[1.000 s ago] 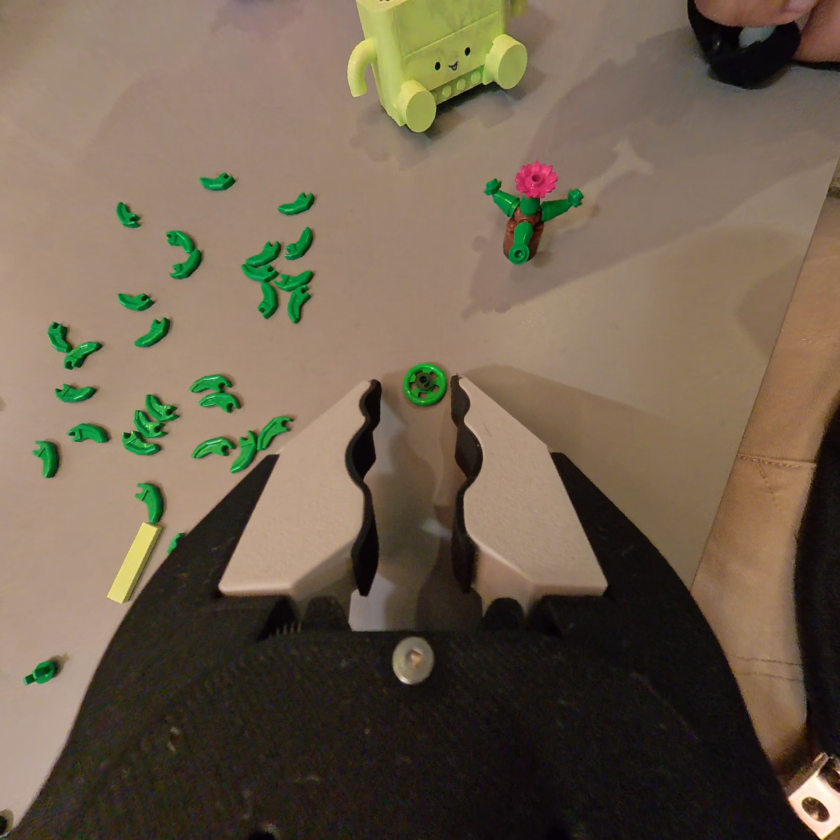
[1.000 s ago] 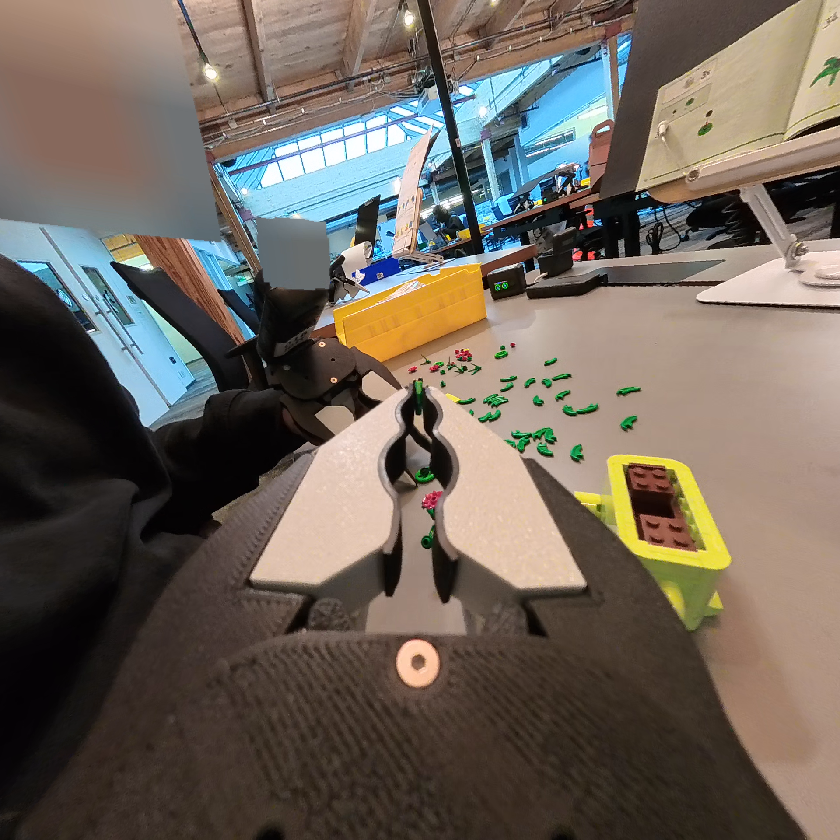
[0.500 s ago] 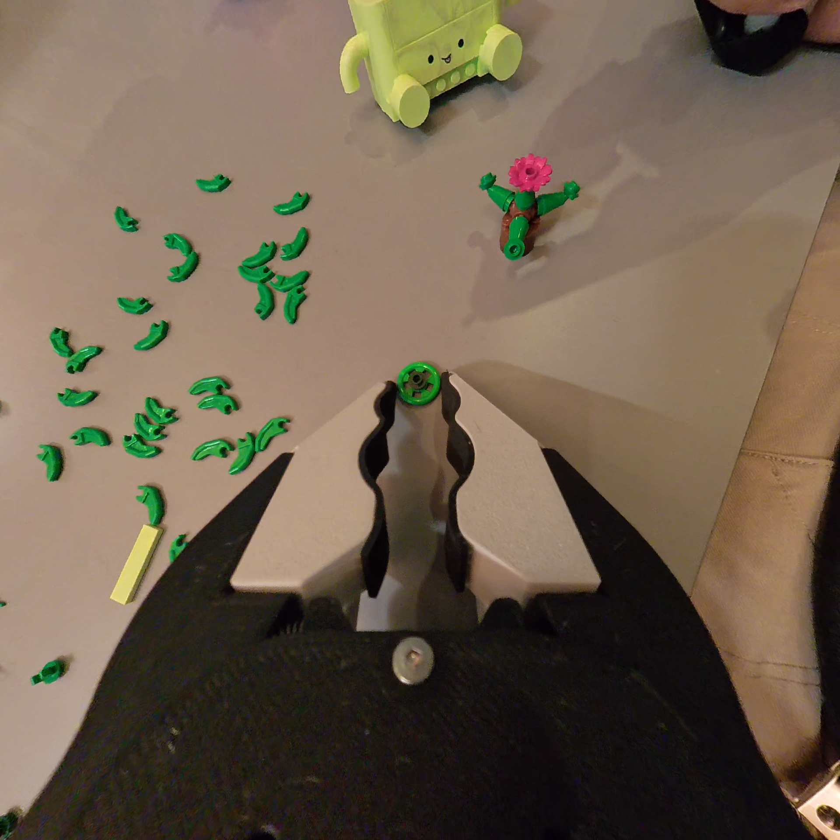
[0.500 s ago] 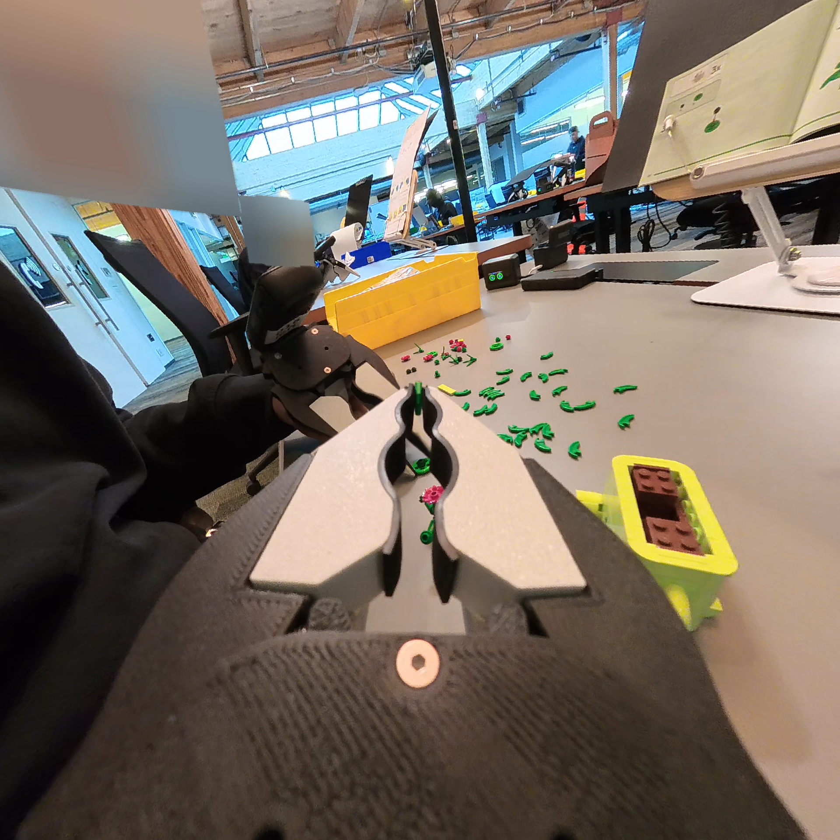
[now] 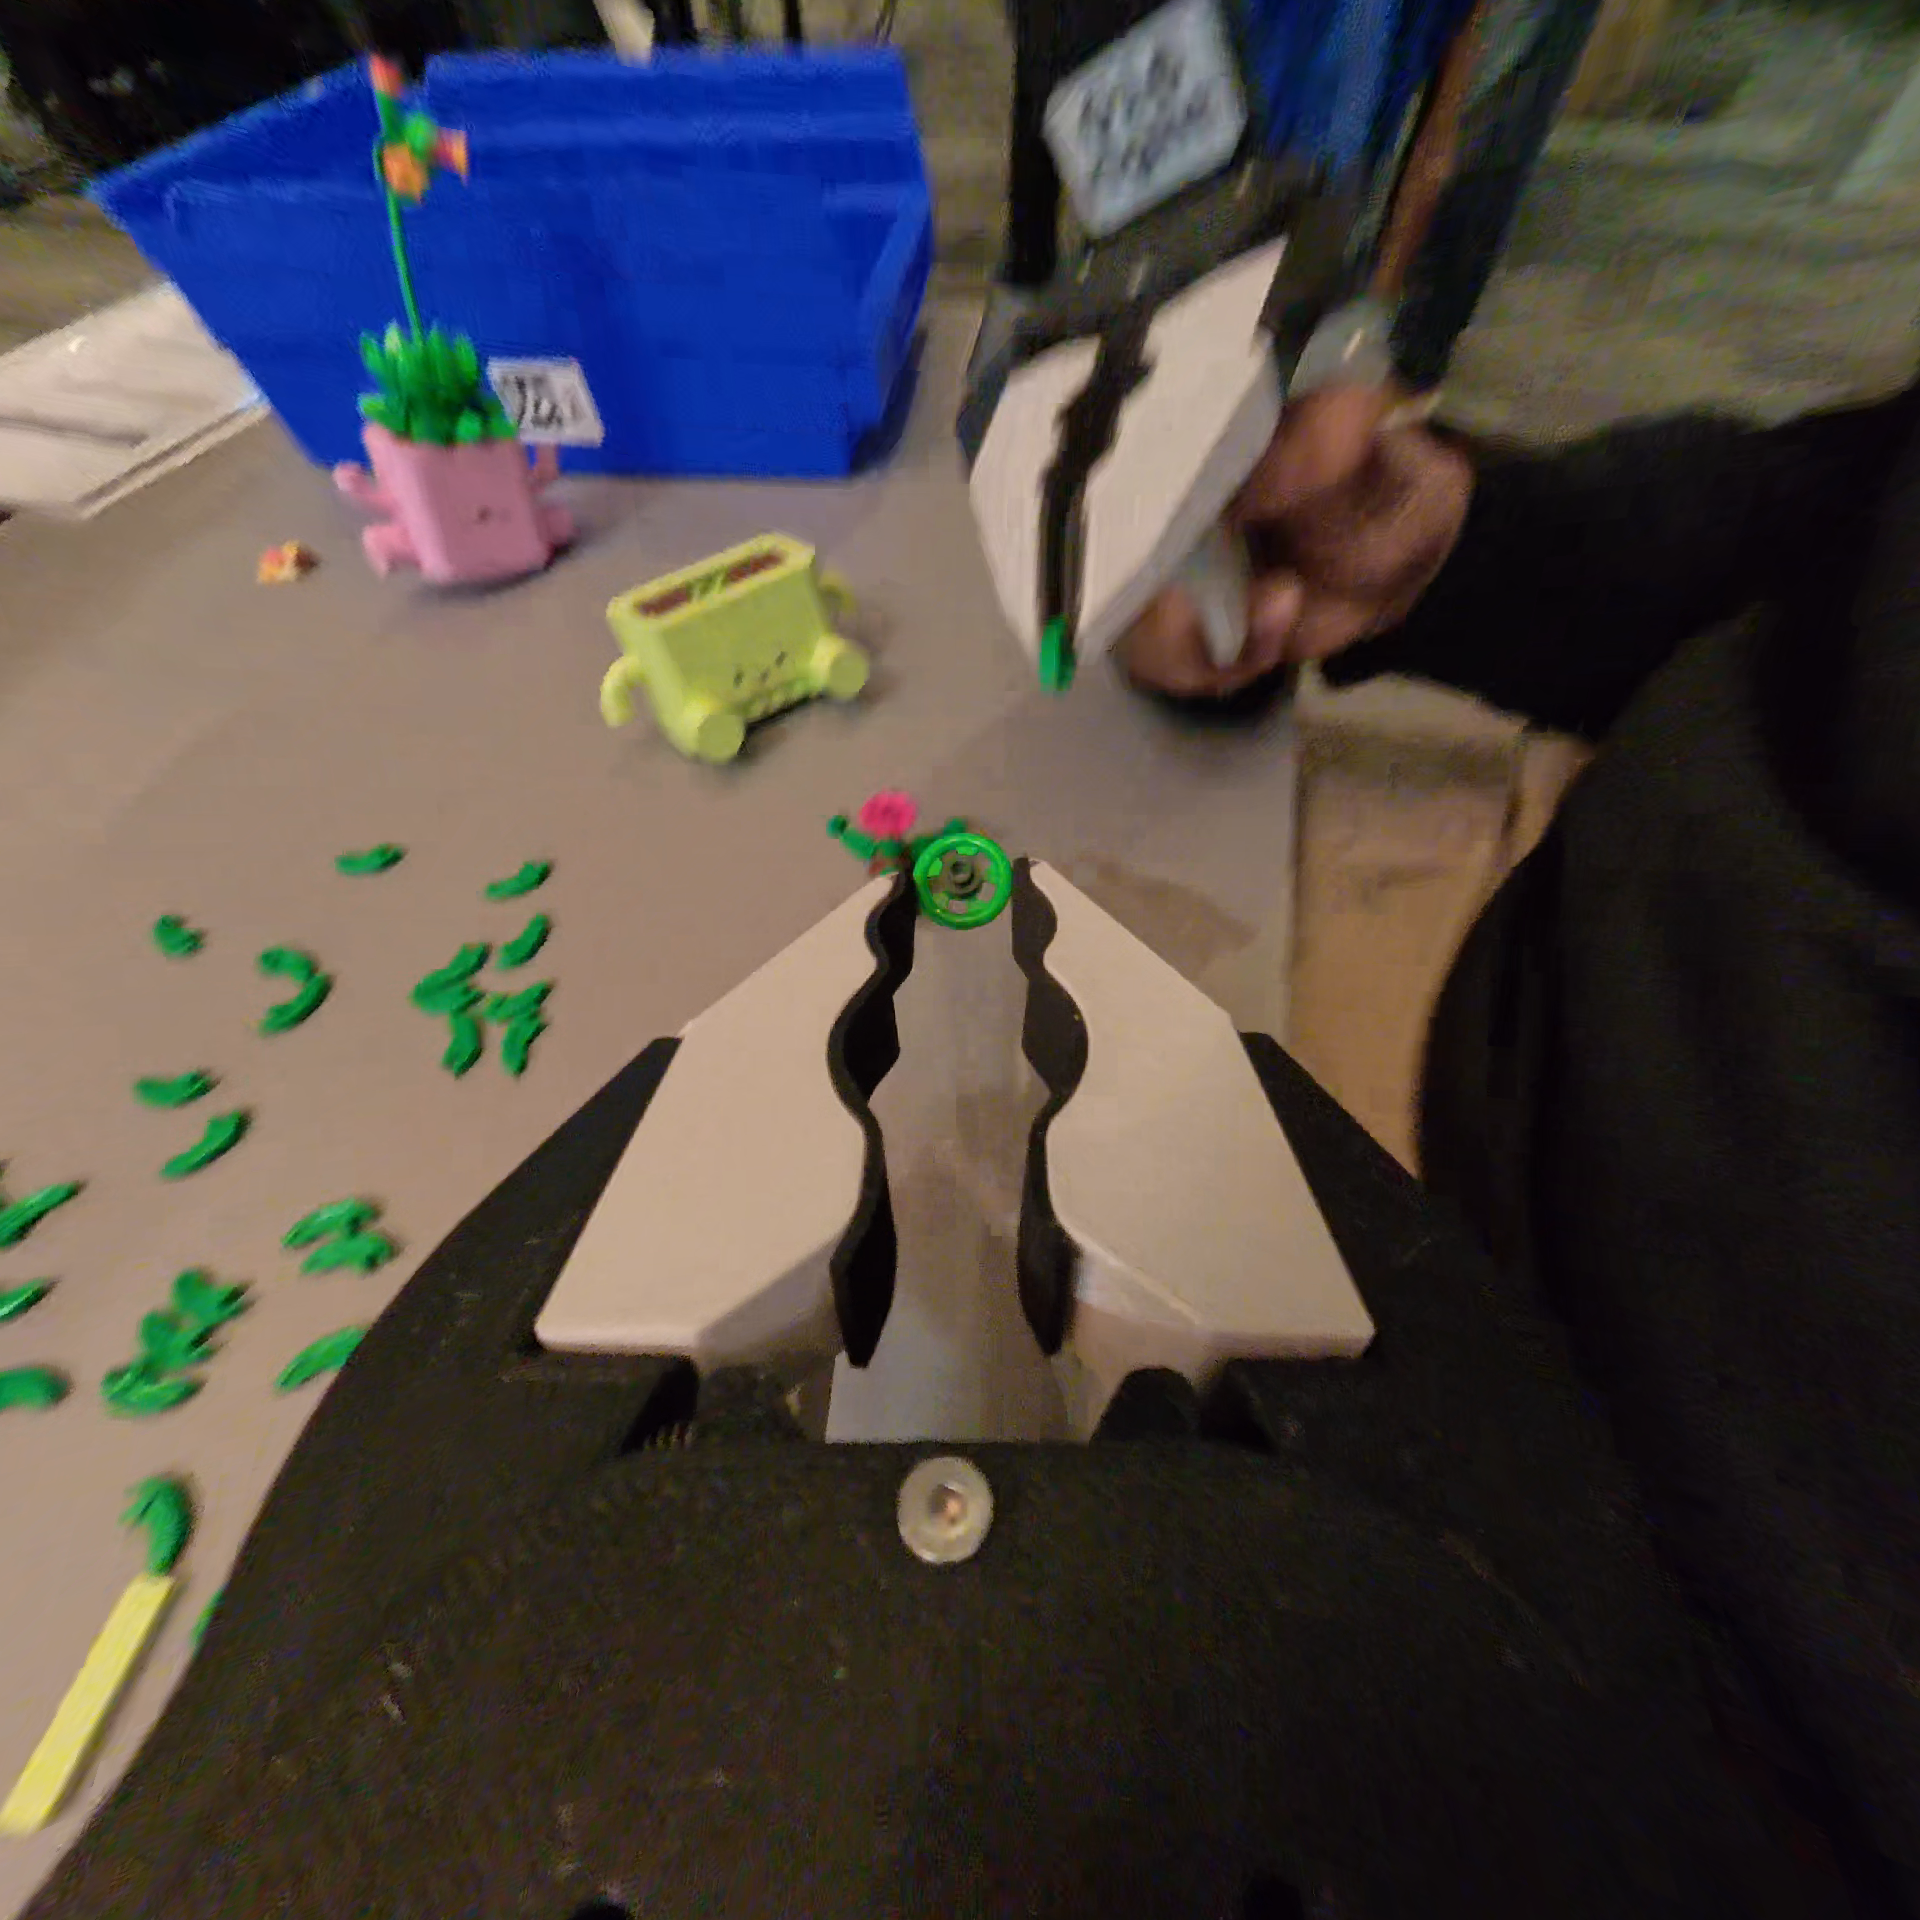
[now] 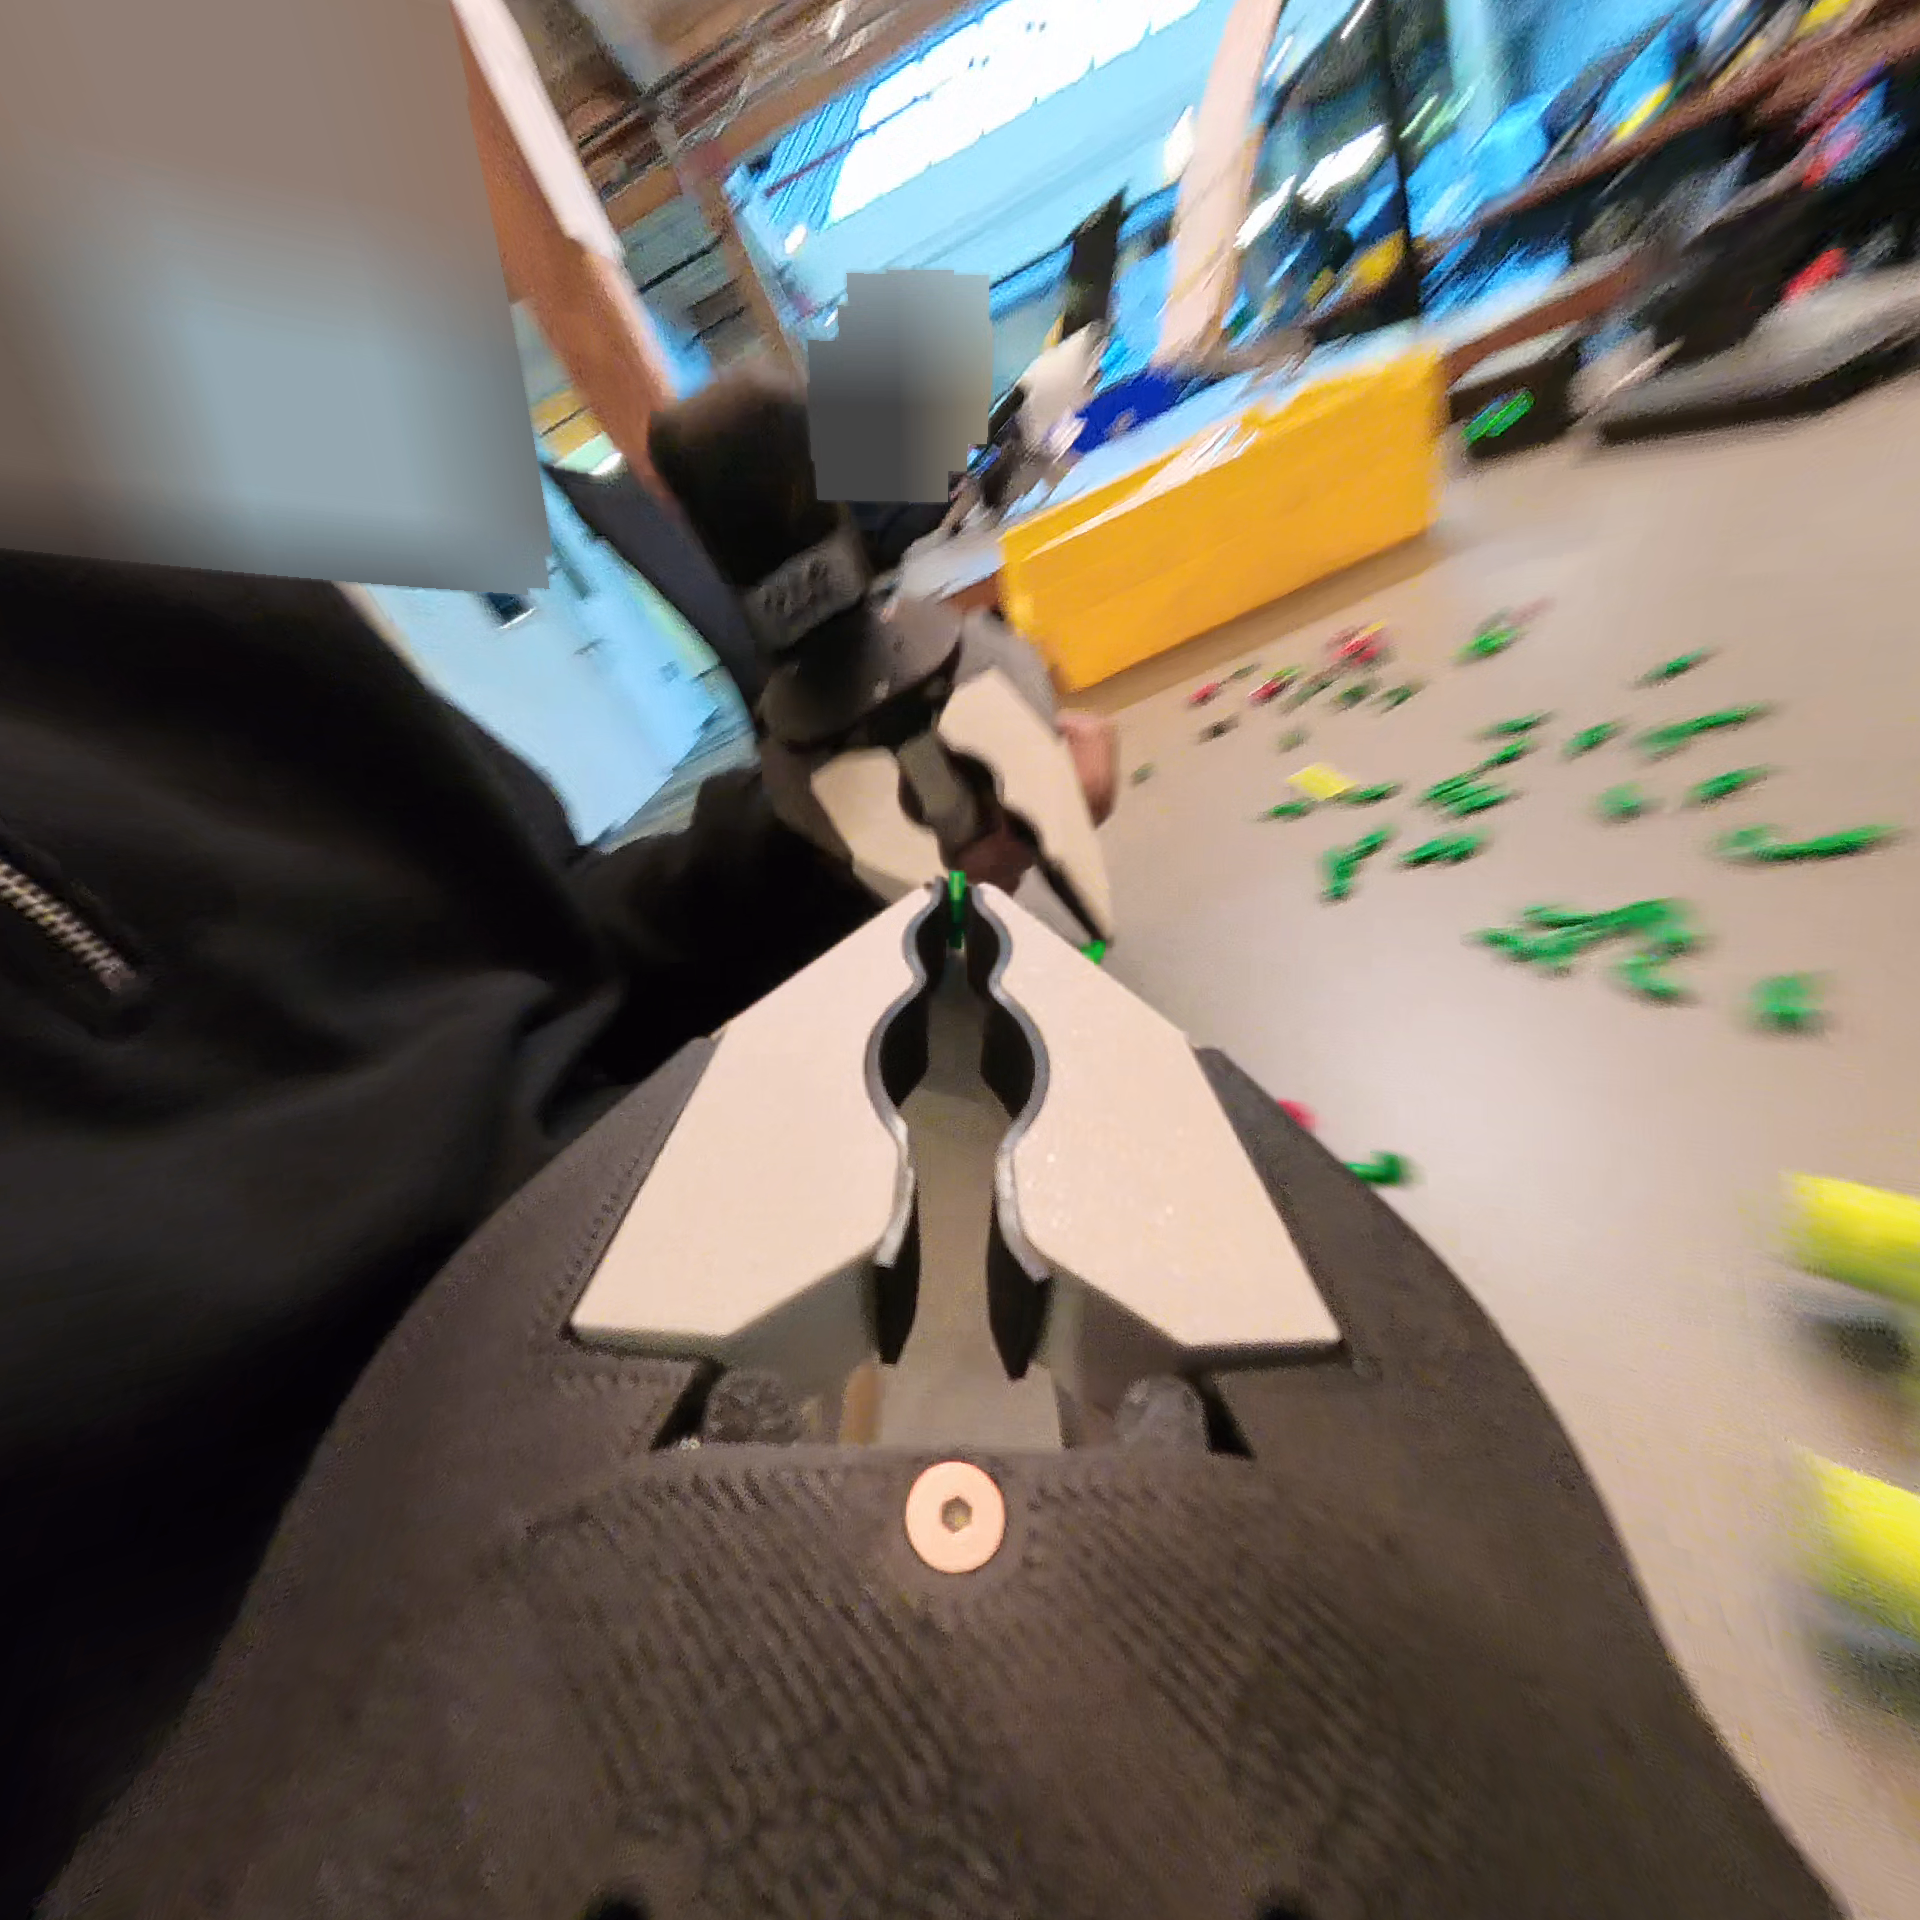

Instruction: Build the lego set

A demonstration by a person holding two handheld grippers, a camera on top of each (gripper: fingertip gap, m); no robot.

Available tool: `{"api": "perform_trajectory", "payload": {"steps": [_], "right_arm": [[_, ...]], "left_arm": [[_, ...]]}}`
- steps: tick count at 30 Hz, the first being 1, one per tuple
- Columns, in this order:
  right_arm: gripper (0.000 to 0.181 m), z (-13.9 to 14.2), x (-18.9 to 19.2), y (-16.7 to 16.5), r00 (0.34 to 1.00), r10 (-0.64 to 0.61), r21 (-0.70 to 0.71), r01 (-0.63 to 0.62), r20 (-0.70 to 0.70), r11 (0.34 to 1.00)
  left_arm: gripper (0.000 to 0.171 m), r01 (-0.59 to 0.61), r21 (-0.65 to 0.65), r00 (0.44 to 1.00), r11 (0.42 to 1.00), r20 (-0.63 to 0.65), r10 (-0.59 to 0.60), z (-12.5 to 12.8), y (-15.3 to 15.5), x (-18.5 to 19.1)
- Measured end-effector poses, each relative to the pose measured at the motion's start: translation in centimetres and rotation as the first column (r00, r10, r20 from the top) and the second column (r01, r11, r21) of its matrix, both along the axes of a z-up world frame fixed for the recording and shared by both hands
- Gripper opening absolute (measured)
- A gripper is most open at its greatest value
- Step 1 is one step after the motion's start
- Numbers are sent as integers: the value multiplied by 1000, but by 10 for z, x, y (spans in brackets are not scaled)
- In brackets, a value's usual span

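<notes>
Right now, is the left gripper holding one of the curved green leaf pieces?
No, the left gripper grips a green ring-shaped wheel piece at its fingertips, while the curved green leaf pieces lie scattered on the grey table.

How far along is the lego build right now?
Done: the lime pot is assembled, and a small flower sprig stands on the table. In hand: the left gripper pinches a green ring piece; the right gripper holds a thin green piece. Left: many loose green leaves lie scattered, so most foliage looks unattached.
</notes>
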State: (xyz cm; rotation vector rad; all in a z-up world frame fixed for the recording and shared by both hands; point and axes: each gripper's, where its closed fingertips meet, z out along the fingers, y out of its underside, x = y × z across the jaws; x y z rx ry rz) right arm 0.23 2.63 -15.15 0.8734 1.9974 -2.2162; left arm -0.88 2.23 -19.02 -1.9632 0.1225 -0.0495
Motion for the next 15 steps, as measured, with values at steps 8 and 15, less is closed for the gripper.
{"api": "perform_trajectory", "payload": {"steps": [8,15], "right_arm": [[0,6,-6,7,979,-132,87,147,-156,985],[0,-9,-12,3,981,-147,159,166,-129,973]], "left_arm": [[15,17,82,997,997,73,-23,18,5,8],[15,-57,64,998,996,6,57,13,7,-3]]}}
